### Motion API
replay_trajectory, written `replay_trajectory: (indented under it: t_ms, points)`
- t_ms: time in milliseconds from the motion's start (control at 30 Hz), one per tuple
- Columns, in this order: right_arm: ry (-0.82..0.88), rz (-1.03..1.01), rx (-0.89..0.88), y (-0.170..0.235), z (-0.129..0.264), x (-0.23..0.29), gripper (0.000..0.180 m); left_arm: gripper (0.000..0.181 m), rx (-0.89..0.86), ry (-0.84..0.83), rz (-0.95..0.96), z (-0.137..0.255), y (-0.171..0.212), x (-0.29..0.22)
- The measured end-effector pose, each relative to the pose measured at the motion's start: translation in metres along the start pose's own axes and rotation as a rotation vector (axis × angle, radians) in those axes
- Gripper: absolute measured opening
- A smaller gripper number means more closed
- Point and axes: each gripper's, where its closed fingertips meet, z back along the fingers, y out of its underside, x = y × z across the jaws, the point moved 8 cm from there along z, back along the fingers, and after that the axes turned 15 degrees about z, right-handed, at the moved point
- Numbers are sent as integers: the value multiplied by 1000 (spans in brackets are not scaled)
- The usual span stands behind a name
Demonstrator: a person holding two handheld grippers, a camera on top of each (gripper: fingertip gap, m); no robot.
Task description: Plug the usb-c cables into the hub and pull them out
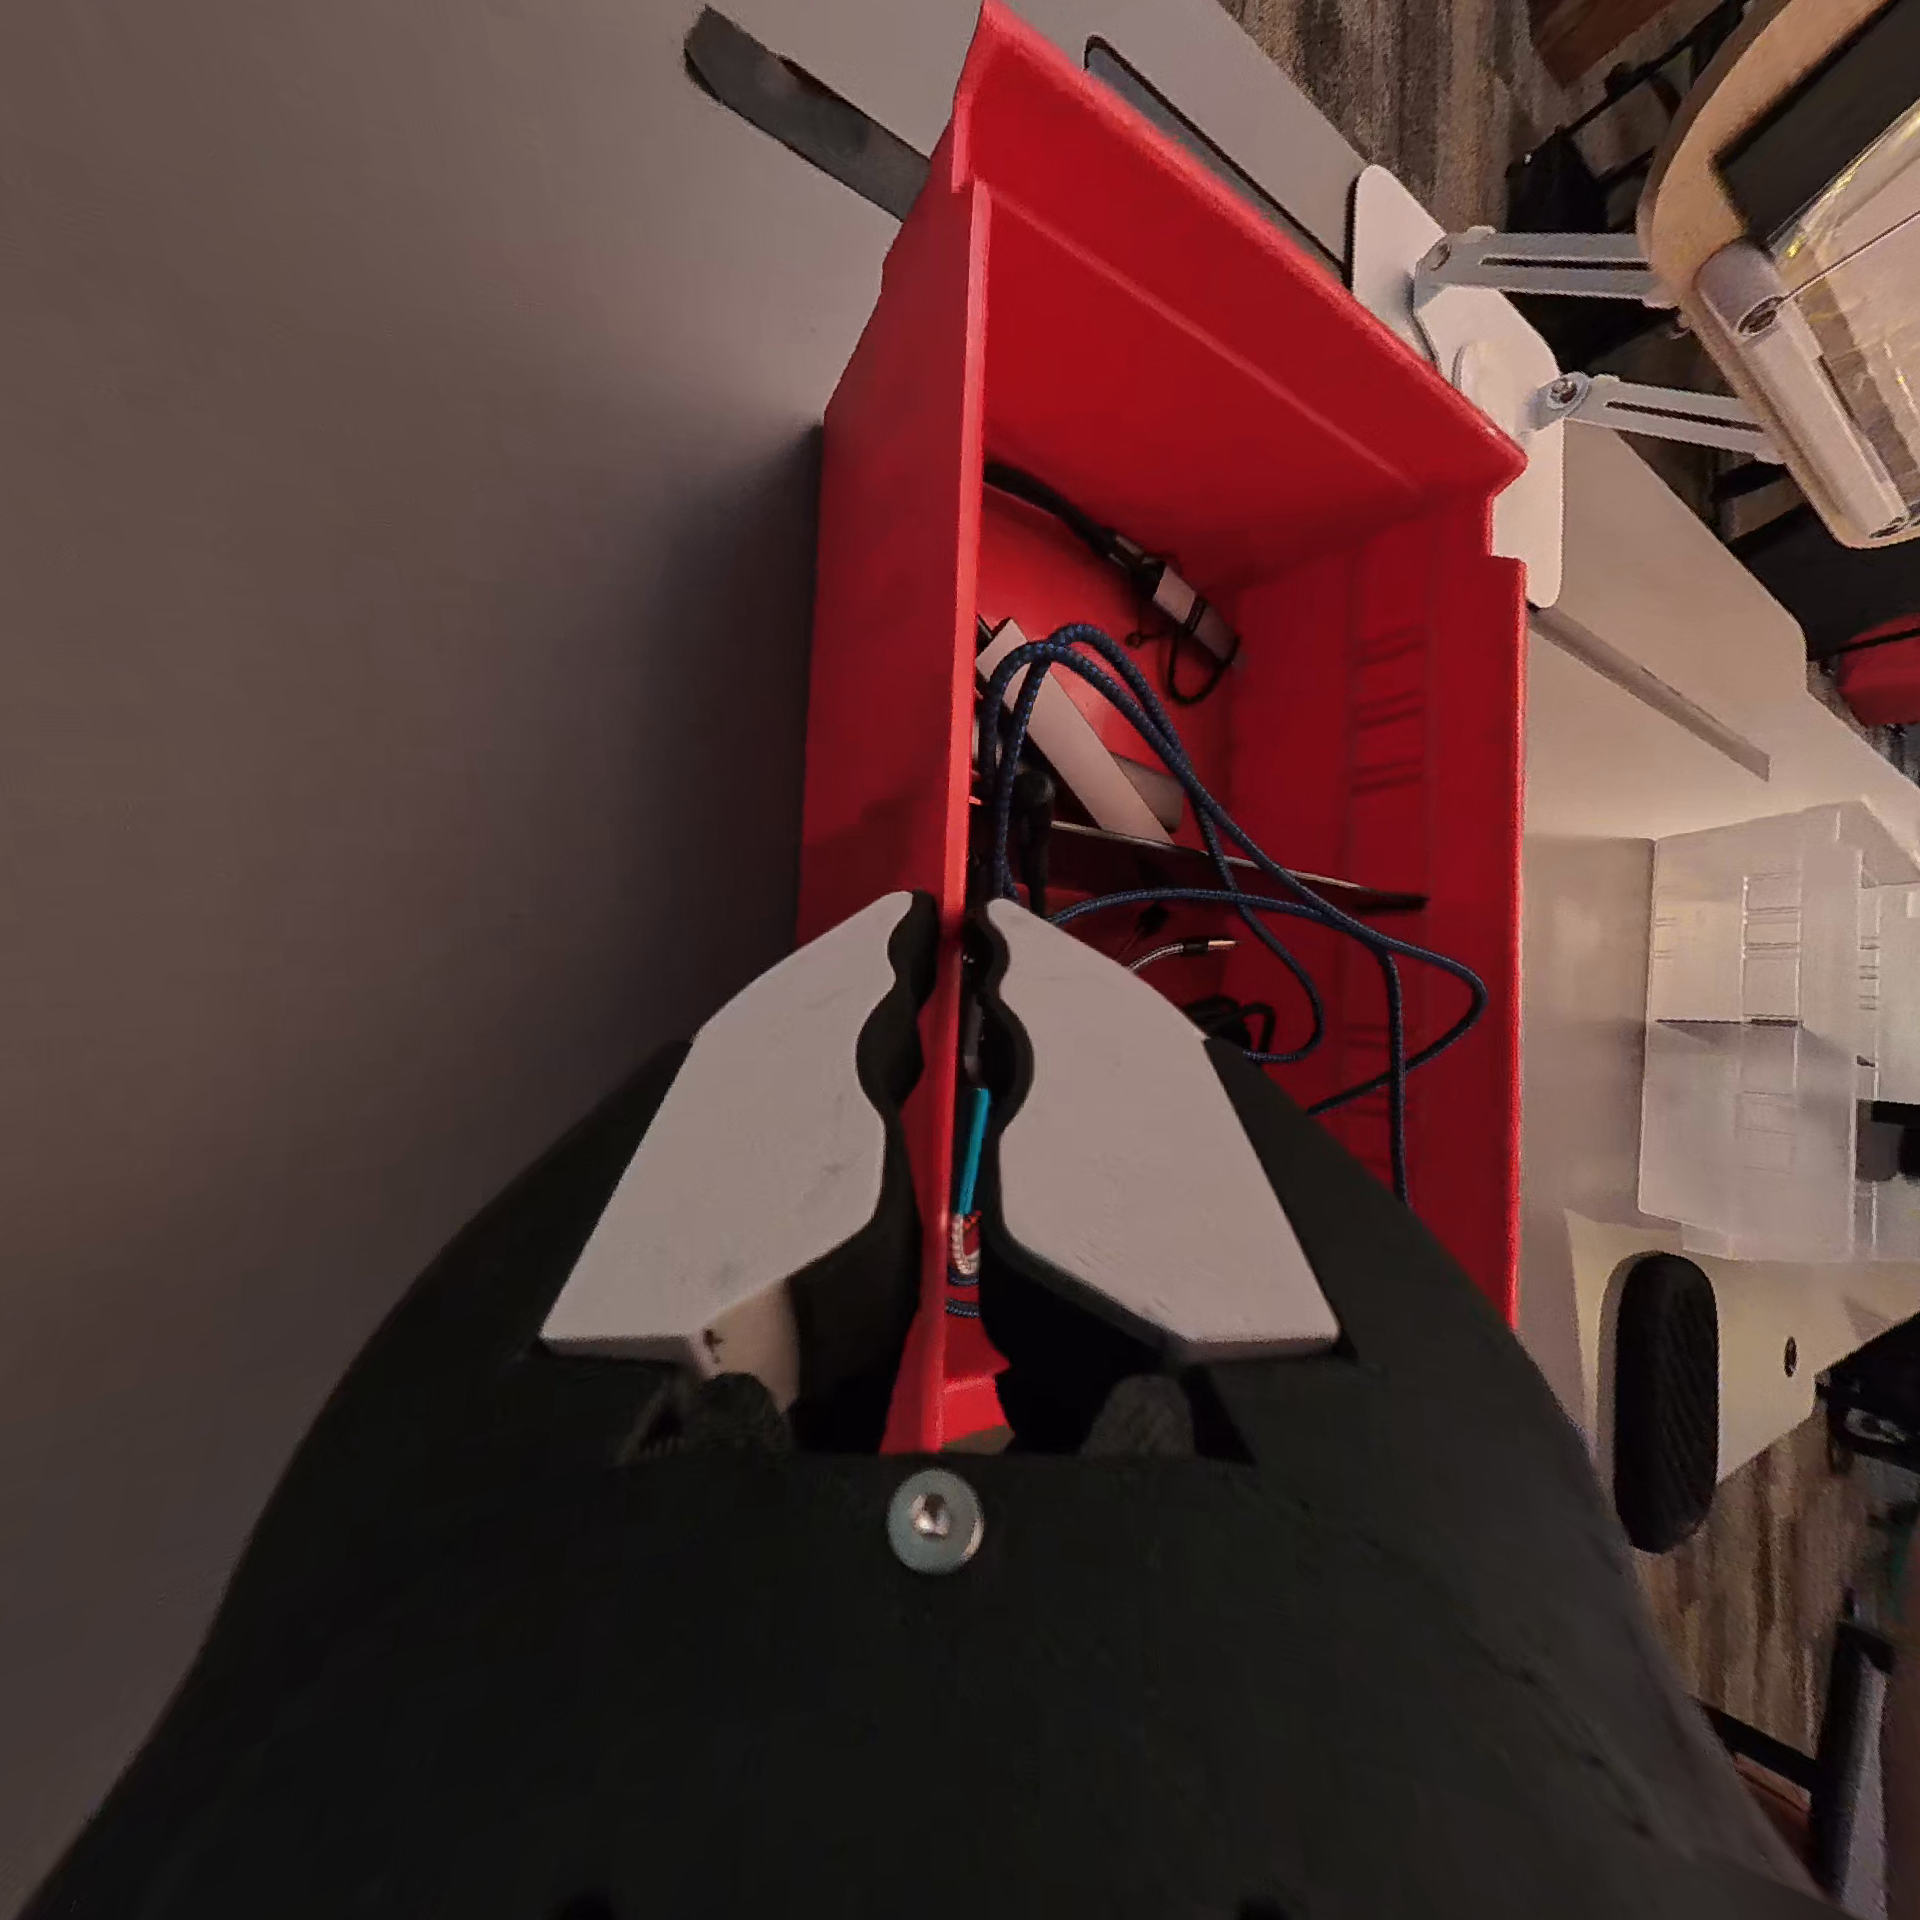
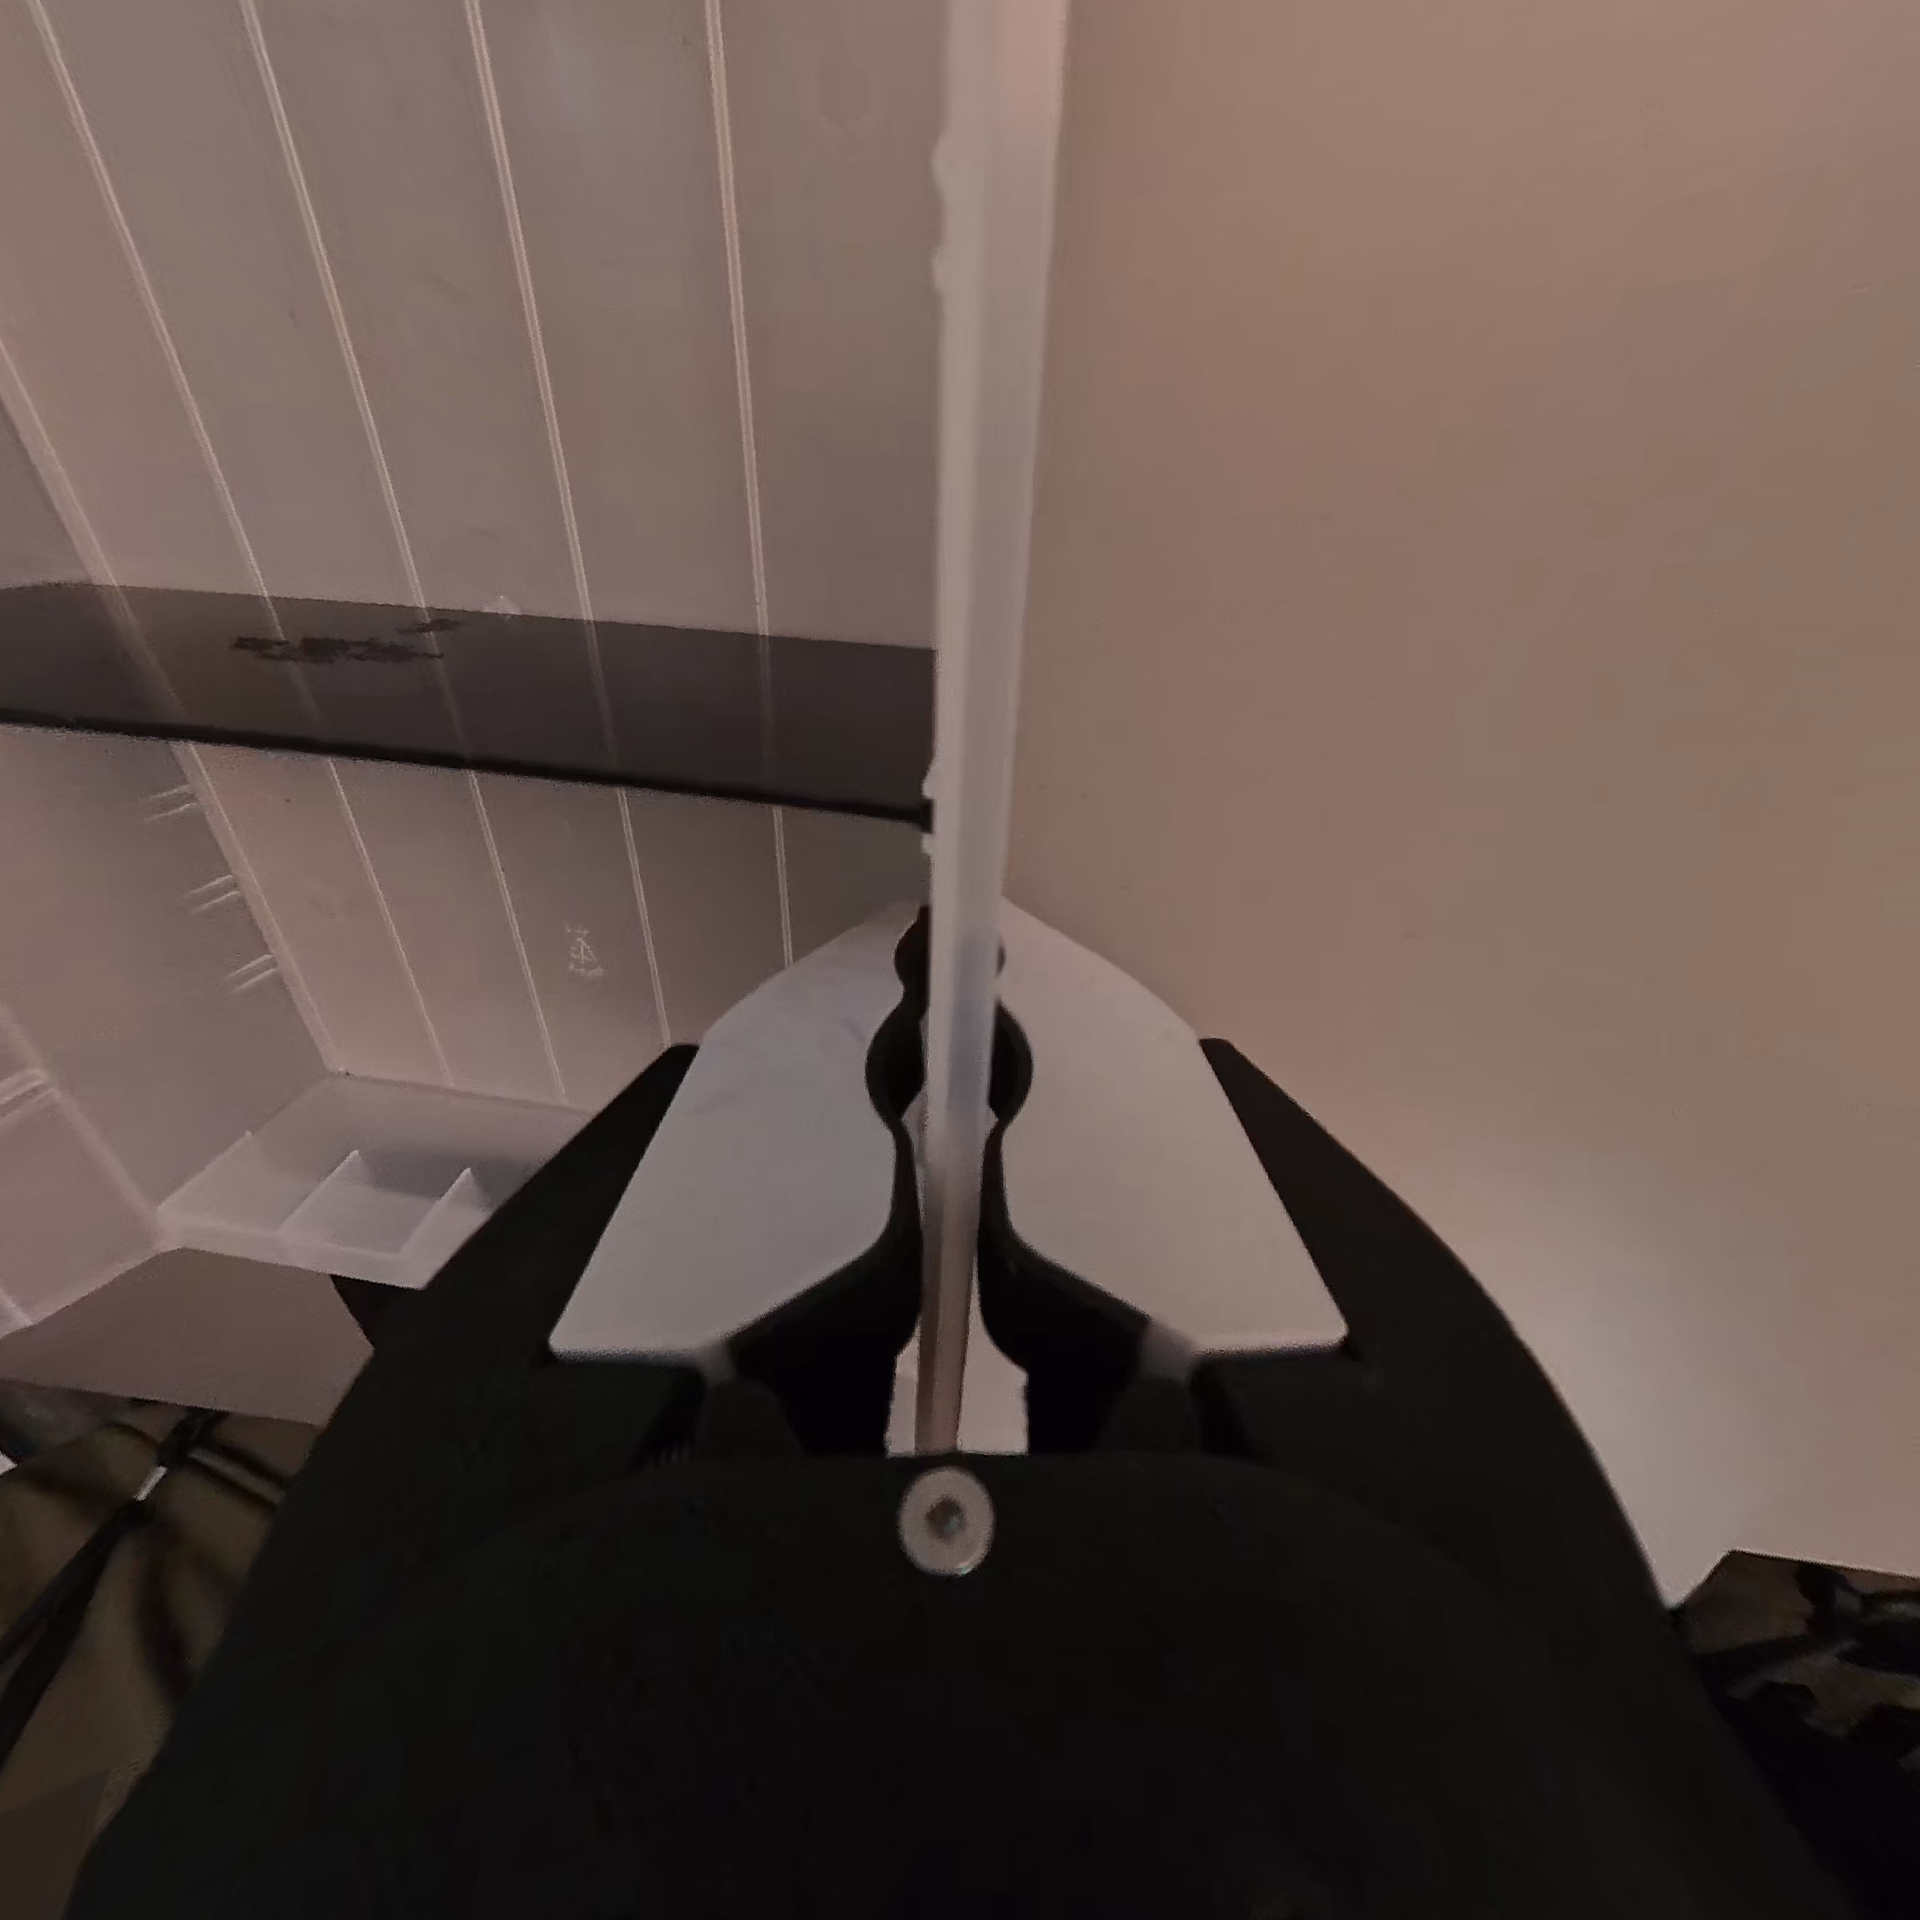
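Note:
A red bin (image 1: 1143, 364) stands on the white table (image 1: 416, 520). It holds blue braided cables (image 1: 1247, 914), a grey hub (image 1: 1091, 758) and thin black cables. My left gripper (image 1: 951, 914) is shut on the bin's near side wall, one finger outside and one inside. A teal-sleeved cable end (image 1: 975, 1153) lies against the inner finger. My right gripper (image 2: 961, 925) is shut on the upright wall of a clear plastic bin (image 2: 987, 520). A flat black slab (image 2: 520, 686) shows through the clear plastic.
The clear bin also shows in the left wrist view (image 1: 1787, 1039), right of the red bin. A white metal arm bracket (image 1: 1558, 270) sits at the table's far edge. A black ribbed oval part (image 1: 1662, 1392) is by the table edge. Patterned carpet (image 2: 1818, 1662) lies below. My right fingertips sit around 80 centimeters from my left ones.

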Motion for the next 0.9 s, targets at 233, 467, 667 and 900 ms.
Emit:
replay_trajectory:
  t_ms: [233,467,667,900]
  points:
    - [81,58,-90,0,20,1,29,30,-168,68,-193,24,-9,-31]
    - [396,210,-460,-15,102,30,35,41,-77,-51,-309,-8,-10,-34]
    - [604,496,-1270,-19,181,131,43,38,-87,-146,-413,-24,-13,-41]
    - [538,694,-1634,-20,218,223,45,35,-82,-334,-499,-36,-15,-48]
